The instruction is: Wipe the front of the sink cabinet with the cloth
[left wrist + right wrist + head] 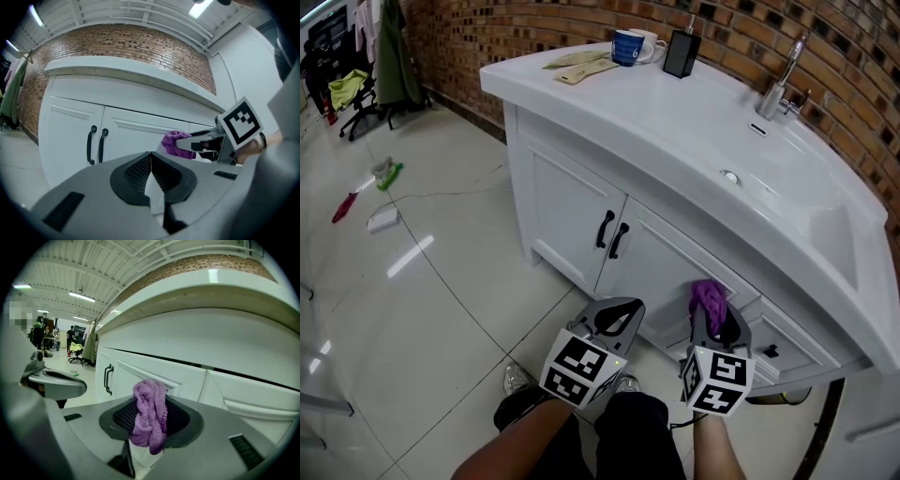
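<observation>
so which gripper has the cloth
The right gripper, with the purple cloth pinched between its jaws; the left gripper is shut with nothing in it.

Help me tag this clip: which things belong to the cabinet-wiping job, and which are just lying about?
Job: purple cloth, right gripper holding it, white cabinet front.
Lying about: blue mug, black container, beige rags, all on the countertop.

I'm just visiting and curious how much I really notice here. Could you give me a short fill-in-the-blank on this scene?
The right gripper is shut on a ____ cloth.
The left gripper, jaws shut, holds ____.
The sink cabinet doors have two ____ handles.
Missing words: purple; nothing; black.
</observation>
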### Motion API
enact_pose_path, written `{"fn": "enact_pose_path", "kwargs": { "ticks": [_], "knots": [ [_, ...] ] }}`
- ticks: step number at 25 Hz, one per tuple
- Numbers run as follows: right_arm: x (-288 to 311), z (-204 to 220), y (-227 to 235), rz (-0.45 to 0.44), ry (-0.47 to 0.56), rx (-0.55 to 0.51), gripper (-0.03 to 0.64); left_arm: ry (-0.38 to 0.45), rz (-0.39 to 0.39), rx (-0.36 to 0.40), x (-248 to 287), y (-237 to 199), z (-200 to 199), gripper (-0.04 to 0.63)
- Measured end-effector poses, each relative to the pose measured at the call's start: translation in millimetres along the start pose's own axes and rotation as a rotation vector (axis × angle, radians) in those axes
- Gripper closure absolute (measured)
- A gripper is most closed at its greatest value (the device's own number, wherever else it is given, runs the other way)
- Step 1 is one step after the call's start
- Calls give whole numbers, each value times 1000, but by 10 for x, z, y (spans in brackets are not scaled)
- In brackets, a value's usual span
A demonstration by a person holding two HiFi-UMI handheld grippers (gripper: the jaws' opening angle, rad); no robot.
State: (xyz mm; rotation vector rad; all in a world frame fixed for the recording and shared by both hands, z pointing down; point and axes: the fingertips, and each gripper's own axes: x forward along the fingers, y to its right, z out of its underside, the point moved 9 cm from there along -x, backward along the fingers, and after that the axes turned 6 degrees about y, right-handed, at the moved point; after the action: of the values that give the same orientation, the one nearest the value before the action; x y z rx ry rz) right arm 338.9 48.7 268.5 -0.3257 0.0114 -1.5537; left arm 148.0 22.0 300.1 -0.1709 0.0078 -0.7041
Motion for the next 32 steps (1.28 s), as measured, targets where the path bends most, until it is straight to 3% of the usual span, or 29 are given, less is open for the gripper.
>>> {"fn": "enact_pose_path", "kwargs": {
  "ticks": [14, 22, 32],
  "knots": [
    [624, -106, -980, -204, 38, -24, 476, -25, -154, -7, -730, -439, -33, 591],
    [980, 0, -1209, -189, -3, -13, 476, -72, -203, 15, -1085, -536, 20, 591],
    [779, 194, -781, -89, -38, -7, 476, -72, -162, 5, -957, -406, 63, 591]
  ]
}}
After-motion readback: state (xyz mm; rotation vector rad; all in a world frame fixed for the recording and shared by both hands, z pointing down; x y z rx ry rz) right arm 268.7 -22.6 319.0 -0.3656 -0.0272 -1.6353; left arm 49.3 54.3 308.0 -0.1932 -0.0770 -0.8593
